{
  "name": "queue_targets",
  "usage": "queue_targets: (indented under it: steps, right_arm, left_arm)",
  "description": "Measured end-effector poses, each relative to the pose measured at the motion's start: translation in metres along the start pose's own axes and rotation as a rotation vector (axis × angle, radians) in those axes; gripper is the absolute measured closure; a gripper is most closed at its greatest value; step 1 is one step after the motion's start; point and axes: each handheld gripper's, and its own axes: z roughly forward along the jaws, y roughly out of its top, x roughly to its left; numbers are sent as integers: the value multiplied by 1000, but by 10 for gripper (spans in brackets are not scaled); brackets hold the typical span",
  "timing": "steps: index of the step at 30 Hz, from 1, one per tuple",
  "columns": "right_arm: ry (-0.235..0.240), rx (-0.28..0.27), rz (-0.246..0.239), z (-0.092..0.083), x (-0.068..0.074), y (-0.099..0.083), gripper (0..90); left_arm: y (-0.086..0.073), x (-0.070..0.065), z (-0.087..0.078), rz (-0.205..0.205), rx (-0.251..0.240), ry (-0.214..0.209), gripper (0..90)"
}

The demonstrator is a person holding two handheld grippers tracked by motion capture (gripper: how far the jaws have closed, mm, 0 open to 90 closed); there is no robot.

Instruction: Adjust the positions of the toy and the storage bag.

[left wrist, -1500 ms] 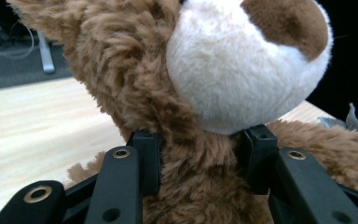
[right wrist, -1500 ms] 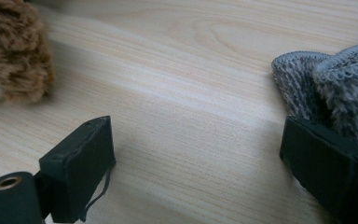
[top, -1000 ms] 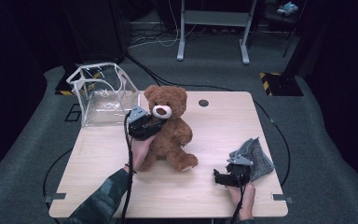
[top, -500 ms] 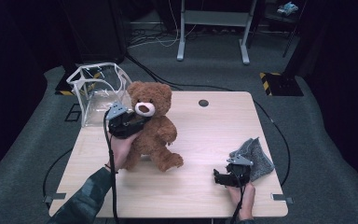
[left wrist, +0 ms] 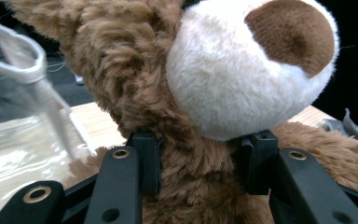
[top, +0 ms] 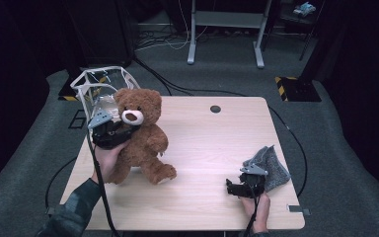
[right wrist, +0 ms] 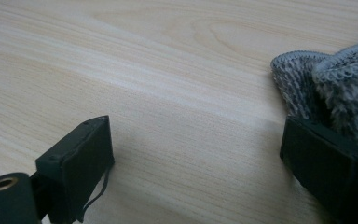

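The light wooden tabletop [top: 202, 143] carries a fluffy brown plush teddy bear [top: 143, 138] with a cream muzzle and dark brown nose, leaning just in front of a clear plastic bag on a white frame [top: 101, 89] at the tabletop's far left corner. The left tool [top: 109, 134] is clamped on the bear's neck under the muzzle. Well apart from the bear, the right tool [top: 237, 187] rests with jaws wide apart beside a crumpled grey knitted cloth [top: 269, 165].

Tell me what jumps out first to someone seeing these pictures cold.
A big brown teddy bear dominates the table's left side, with the left gripper clamped on its neck just under the white muzzle. Behind it stands a clear bag on a white frame at the far left corner. Near the right front edge, the right gripper rests open beside a grey cloth.
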Motion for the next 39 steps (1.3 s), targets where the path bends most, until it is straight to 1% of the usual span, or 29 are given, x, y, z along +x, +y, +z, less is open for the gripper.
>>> queue_targets:
  steps: [3, 7, 12, 15, 18, 20, 22, 23, 24, 26, 27, 28, 31, 32, 33, 34, 36, 37, 38, 39]
  right_arm:
    - [2, -1, 2, 0, 0, 0, 86]
    - [1, -1, 2, 0, 0, 0, 87]
    - [2, -1, 1, 0, 0, 0, 86]
    - [2, -1, 0, 0, 0, 0, 86]
    - [2, -1, 0, 0, 0, 0, 86]
    - [2, -1, 0, 0, 0, 0, 86]
    - [2, -1, 0, 0, 1, 0, 86]
    - [3, -1, -1, 0, 0, 0, 85]
    - [3, -1, 0, 0, 0, 0, 85]
    - [4, -1, 0, 0, 0, 0, 85]
    - [4, -1, 0, 0, 0, 0, 85]
    - [4, -2, 0, 0, 1, 0, 85]
    - [4, -1, -1, 1, 1, 0, 84]
    - [4, -2, -3, 1, 1, 0, 83]
    - [3, -2, -3, 1, 1, 0, 83]
    - [3, -2, -2, 1, 1, 0, 83]
    - [3, -2, -3, 1, 1, 0, 83]
    - [1, -1, -4, 0, 1, 0, 83]
    - [3, -2, -3, 1, 1, 0, 83]
    - [2, -2, -4, 0, 1, 0, 83]
  left_arm:
    - [-2, 7, -9, -2, 10, 9, 583]
    - [-6, 16, -23, -14, 20, 24, 583]
    - [-14, 26, -40, -42, 52, 49, 584]
    - [-19, 33, -49, -61, 78, 55, 584]
    - [-26, 38, -58, -70, 119, 67, 585]
    - [-32, 42, -62, -77, 152, 67, 585]
    - [-41, 47, -65, -92, 197, 66, 585]
    - [-45, 50, -66, -110, 209, 64, 585]
    - [-49, 52, -67, -117, 232, 61, 585]
    - [-58, 57, -65, -147, 269, 53, 584]
    - [-61, 59, -65, -156, 281, 52, 585]
    - [-62, 61, -65, -168, 281, 48, 585]
    - [-63, 65, -61, -175, 317, 35, 584]
    - [-64, 65, -58, -177, 332, 32, 584]
    - [-65, 65, -55, -170, 357, 29, 584]
    - [-67, 66, -52, -179, 366, 29, 583]
    - [-71, 67, -45, -177, 402, 33, 580]
    - [-75, 70, -42, -188, 412, 35, 578]
    - [-78, 70, -39, -188, 417, 38, 578]
    - [-83, 73, -37, -197, 433, 42, 577]
